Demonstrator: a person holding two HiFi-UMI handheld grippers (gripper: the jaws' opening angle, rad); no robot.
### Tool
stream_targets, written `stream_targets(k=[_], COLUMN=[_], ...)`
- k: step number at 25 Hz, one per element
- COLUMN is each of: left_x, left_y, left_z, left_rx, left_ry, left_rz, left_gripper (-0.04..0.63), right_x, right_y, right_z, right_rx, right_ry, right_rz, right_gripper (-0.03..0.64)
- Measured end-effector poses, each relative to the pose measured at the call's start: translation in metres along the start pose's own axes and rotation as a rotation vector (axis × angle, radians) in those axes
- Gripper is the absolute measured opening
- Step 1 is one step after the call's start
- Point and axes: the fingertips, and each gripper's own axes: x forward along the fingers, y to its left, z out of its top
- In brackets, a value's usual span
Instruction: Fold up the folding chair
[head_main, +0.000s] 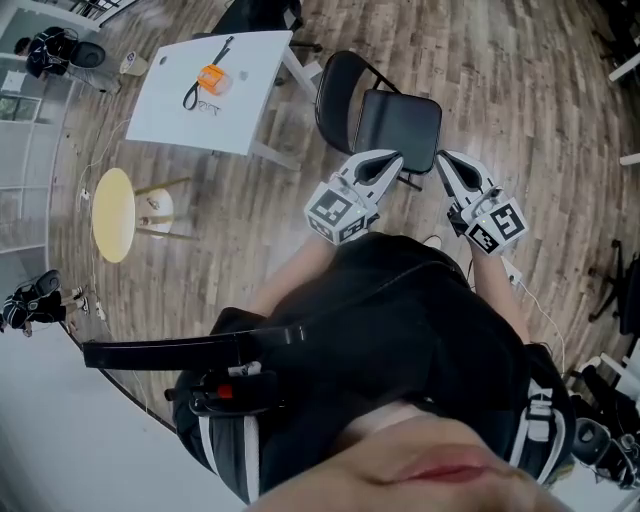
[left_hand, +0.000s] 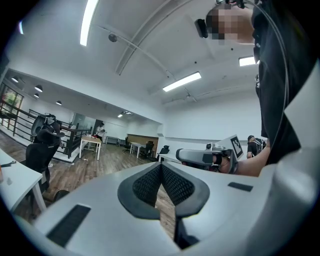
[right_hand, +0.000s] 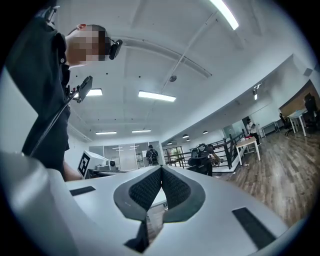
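A black folding chair (head_main: 385, 118) stands unfolded on the wooden floor, just ahead of both grippers in the head view. My left gripper (head_main: 386, 160) is held level by the seat's near edge, and my right gripper (head_main: 446, 161) is beside the seat's right corner. In the left gripper view the left gripper (left_hand: 161, 165) is shut with its pads pressed together and nothing between them. The right gripper (right_hand: 161, 169) is also shut and empty in its own view. Neither gripper view shows the chair. I cannot tell whether either gripper touches it.
A white table (head_main: 190, 105) with an orange object (head_main: 211, 78) and a black strap stands at the upper left. A round yellow stool (head_main: 113, 213) is at the left. Office chairs, desks and a railing (right_hand: 227, 147) stand farther off in the room.
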Motion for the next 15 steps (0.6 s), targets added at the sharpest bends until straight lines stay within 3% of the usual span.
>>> stream_targets(k=[8, 15], left_x=[0.002, 0.0035], left_y=[0.0056, 0.01], left_z=[-0.0025, -0.0026], left_rx=[-0.007, -0.004], left_ry=[0.013, 0.016], left_rz=[0.006, 0.02], left_gripper=[0.005, 0.005], right_x=[0.0039, 0.004], right_y=[0.0079, 0.0032], right_z=[-0.0044, -0.0052], right_rx=[-0.014, -0.015], right_ry=[0.023, 0.03], right_rz=[0.041, 0.015], right_gripper=[0.009, 0.009])
